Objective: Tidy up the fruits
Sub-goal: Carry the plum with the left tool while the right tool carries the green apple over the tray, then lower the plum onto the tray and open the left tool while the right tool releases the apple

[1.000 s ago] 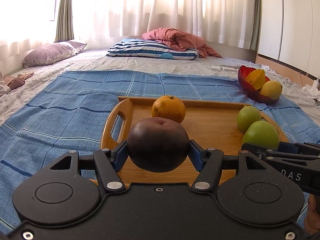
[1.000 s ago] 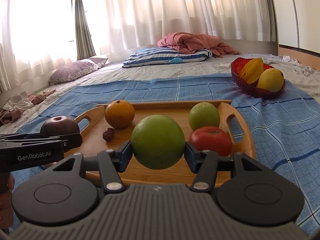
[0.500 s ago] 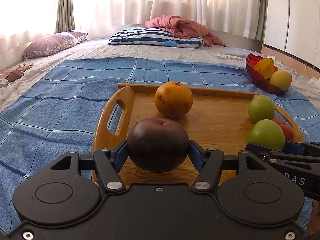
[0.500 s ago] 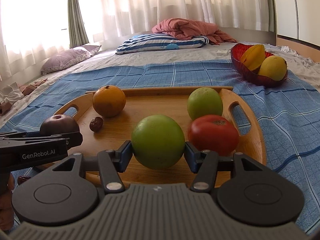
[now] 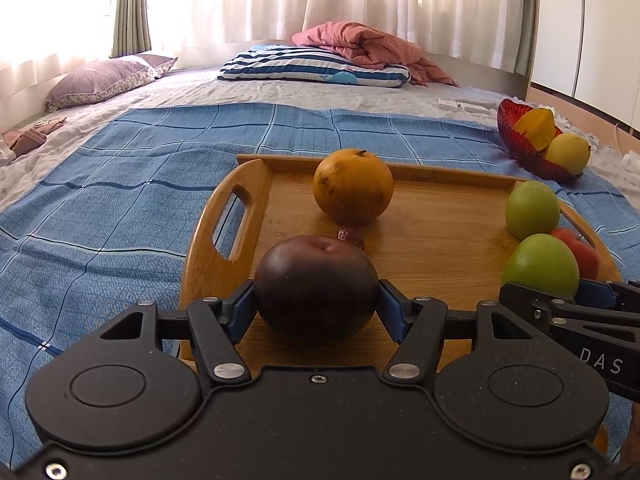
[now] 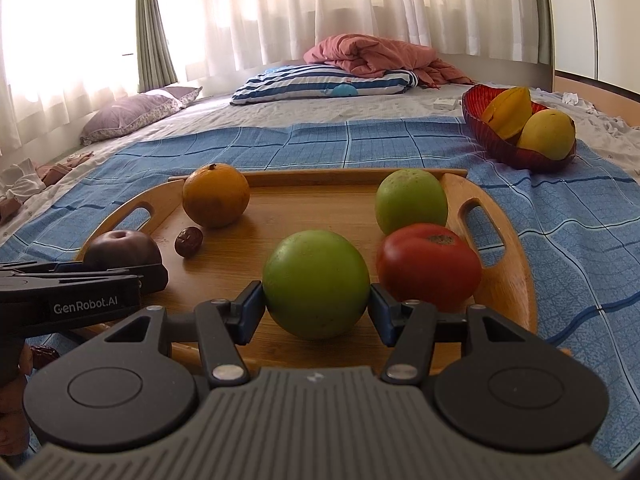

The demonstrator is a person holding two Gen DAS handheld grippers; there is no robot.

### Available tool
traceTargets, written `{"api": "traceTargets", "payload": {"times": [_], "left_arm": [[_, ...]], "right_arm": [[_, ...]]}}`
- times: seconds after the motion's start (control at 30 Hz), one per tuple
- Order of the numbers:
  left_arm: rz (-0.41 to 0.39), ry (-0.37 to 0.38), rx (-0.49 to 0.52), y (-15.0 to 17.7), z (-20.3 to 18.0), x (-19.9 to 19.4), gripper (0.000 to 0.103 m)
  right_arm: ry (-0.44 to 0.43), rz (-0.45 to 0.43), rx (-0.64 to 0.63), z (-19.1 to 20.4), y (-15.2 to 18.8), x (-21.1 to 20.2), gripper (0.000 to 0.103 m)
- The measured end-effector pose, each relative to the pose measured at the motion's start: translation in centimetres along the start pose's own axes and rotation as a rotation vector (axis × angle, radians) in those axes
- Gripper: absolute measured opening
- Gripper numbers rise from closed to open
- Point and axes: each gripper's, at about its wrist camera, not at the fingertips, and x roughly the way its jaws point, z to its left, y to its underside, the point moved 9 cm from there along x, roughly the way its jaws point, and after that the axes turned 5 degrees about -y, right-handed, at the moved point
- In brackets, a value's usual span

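Left wrist view: left hand-held gripper (image 5: 316,304) clamps dark plum (image 5: 316,288), right hand-held gripper (image 6: 316,304) clamps green apple (image 6: 316,284); lower both onto tray (image 5: 440,240) w/o bumping orange (image 5: 352,186) ahead, then release.

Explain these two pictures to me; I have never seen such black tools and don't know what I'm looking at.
No robot arm here: a person holds one hand tool in each hand, each ending in a two-finger gripper with a camera looking forward along its fingers. So each picture is taken from one tool.

In the left tool's picture, the left gripper is shut on a dark plum. In the right tool's picture, the right gripper is shut on a green apple. Each tool also shows at the edge of the other's picture.

Both fruits are over a wooden tray lying on a blue cloth on a bed. On the tray sit an orange, a small date, another green apple and a tomato. Beyond it, a red bowl holds yellow fruit.
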Motion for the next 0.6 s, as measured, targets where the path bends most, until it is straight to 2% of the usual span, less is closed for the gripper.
{"api": "traceTargets", "payload": {"times": [0.6], "left_arm": [[0.000,-0.009,0.032,0.31,-0.23,0.24,0.063]], "right_arm": [[0.007,0.009,-0.029,0.22,0.30,-0.35,0.063]]}}
